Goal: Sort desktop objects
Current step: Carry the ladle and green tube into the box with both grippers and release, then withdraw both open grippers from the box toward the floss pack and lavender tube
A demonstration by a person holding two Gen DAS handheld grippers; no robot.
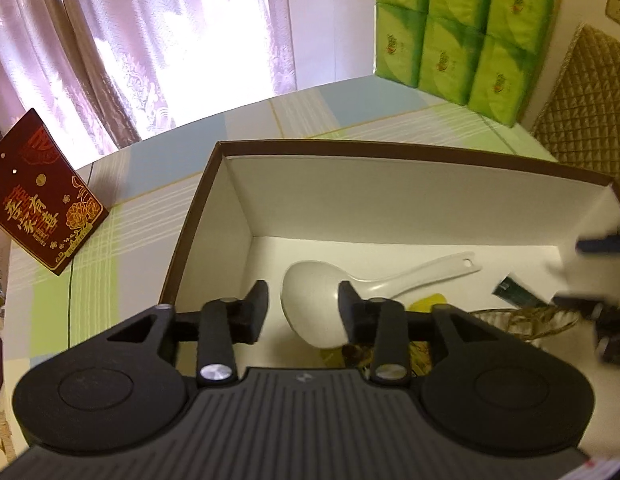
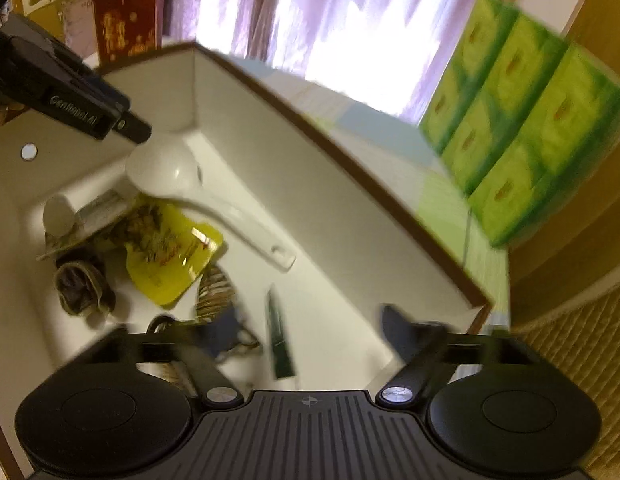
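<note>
The spoon (image 1: 349,292) lies in the box (image 1: 214,184) on the table (image 1: 110,248), its bowl just ahead of the left hand-held gripper (image 1: 304,312), handle running away rightward. Both that and the right hand-held gripper (image 2: 310,332) are released, grasping nothing; the left is nearer.

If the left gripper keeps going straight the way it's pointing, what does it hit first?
Most likely the bowl of the white spoon lying in the box, just ahead of the left gripper; depth is hard to judge.
</note>
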